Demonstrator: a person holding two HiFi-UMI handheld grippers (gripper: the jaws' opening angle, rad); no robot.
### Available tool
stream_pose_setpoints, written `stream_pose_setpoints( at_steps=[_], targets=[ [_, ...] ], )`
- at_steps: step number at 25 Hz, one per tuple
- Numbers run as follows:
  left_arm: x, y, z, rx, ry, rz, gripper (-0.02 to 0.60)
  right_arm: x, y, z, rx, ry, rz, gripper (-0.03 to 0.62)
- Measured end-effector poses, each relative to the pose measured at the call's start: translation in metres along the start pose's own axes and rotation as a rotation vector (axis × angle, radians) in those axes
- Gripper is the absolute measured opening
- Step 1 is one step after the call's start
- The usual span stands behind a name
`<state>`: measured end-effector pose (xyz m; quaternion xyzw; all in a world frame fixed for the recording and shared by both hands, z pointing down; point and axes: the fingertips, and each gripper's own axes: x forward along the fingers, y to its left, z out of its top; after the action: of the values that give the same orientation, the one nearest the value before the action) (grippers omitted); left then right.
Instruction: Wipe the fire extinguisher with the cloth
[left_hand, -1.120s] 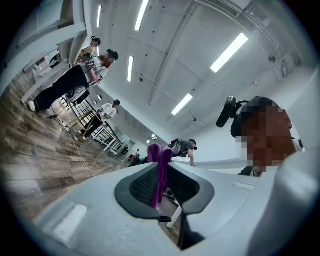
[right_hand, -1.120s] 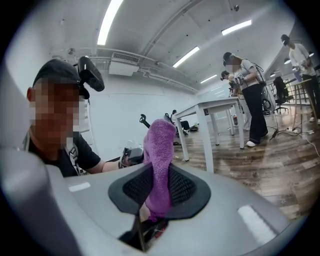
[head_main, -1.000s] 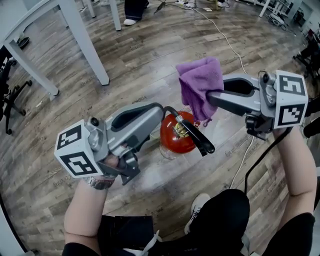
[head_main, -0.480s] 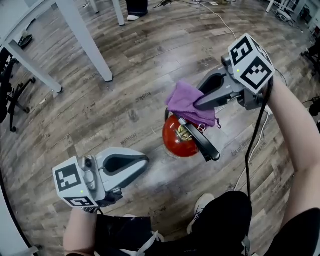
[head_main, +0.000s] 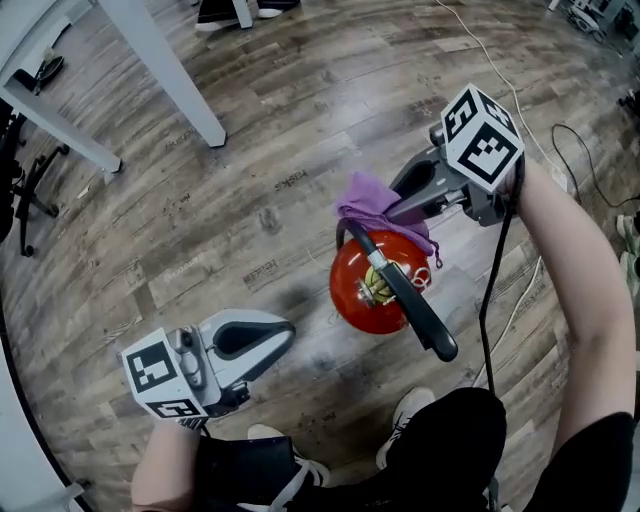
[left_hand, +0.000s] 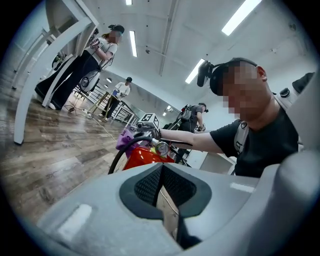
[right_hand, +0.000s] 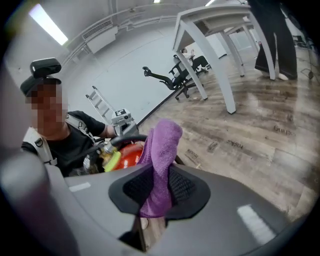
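The red fire extinguisher (head_main: 372, 290) stands on the wood floor, its black hose (head_main: 405, 300) lying across its top. My right gripper (head_main: 398, 212) holds the purple cloth (head_main: 372, 203) against the far side of the extinguisher's top; its jaws are closing with the cloth (right_hand: 162, 145) pinched between the pads. The red body (right_hand: 127, 156) shows just behind the cloth. My left gripper (head_main: 283, 337) is low at the left, shut and empty, apart from the extinguisher. From the left gripper (left_hand: 161, 172) I see the extinguisher (left_hand: 142, 159) and the cloth (left_hand: 124, 139) ahead.
White table legs (head_main: 150, 60) stand at the upper left, with a black chair base (head_main: 25, 190) beside them. A white cable (head_main: 520, 300) runs over the floor at the right. My shoe (head_main: 405, 410) is near the extinguisher. People stand far off (left_hand: 95, 55).
Both grippers have sunk. The right one brought the cloth down from above onto the extinguisher's top. The left one dropped away from the extinguisher toward the lower left.
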<state>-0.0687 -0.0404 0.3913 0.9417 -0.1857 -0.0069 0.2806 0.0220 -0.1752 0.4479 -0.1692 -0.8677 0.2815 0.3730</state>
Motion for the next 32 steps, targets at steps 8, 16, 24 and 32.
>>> stream_pose_setpoints(
  at_steps=[8,16,24,32],
  targets=[
    [-0.015,0.027,-0.020,-0.107,0.015,0.085,0.002,0.089,-0.094,-0.107,0.155,0.068,0.012,0.067],
    [-0.027,0.032,-0.031,-0.125,0.042,0.156,0.002,0.171,-0.185,-0.203,0.333,-0.006,-0.124,0.069],
    [-0.022,0.032,-0.036,-0.133,0.044,0.152,0.002,0.170,-0.191,-0.206,0.406,-0.117,-0.161,0.069],
    [-0.015,0.022,-0.039,-0.108,0.053,0.080,0.002,0.059,-0.076,-0.094,0.220,-0.462,-0.062,0.071]
  ],
)
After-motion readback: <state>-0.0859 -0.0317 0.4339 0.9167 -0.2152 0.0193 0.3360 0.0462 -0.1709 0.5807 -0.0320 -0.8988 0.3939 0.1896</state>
